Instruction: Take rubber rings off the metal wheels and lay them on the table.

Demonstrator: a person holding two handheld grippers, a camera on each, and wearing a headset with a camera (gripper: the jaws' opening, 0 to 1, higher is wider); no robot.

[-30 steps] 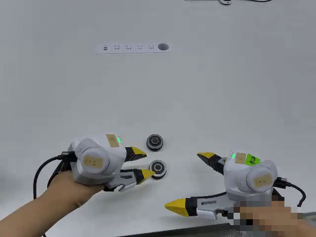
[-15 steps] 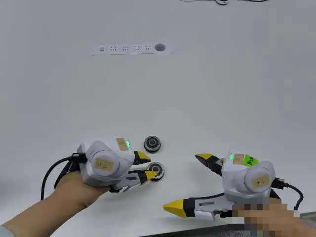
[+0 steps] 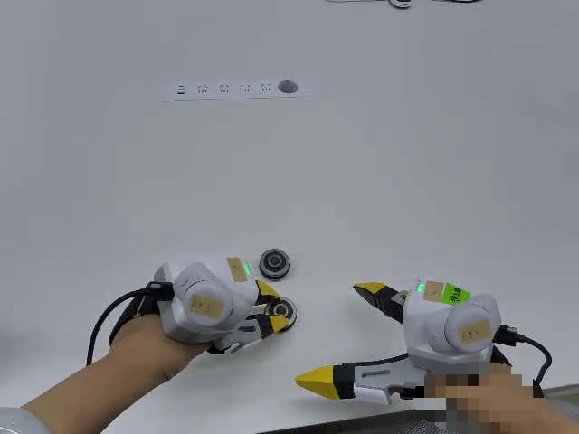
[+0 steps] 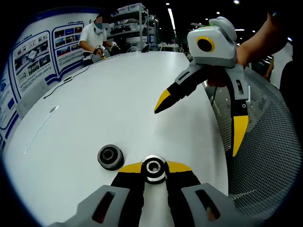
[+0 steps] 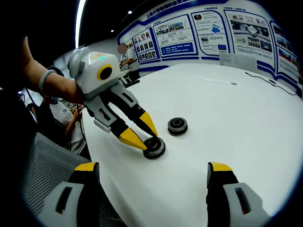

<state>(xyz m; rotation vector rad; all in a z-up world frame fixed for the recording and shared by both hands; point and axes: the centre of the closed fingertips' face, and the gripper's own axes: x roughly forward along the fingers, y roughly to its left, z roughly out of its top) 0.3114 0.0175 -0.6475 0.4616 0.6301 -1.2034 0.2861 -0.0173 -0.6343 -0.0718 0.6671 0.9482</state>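
The left claw (image 4: 154, 170) grips one wheel (image 4: 154, 165) — a second wheel (image 4: 110, 156) sits just beside.

Looks like a lab or technical showroom, though distant detail is blurred: long white workbench (image 3: 407, 181) with a power strip (image 3: 237, 89), blue-framed display boards (image 5: 189, 33) lining the wall, storage racks (image 4: 135, 16) beyond, ceiling strip lights (image 4: 171, 19), a person (image 4: 94, 37) at the far end.
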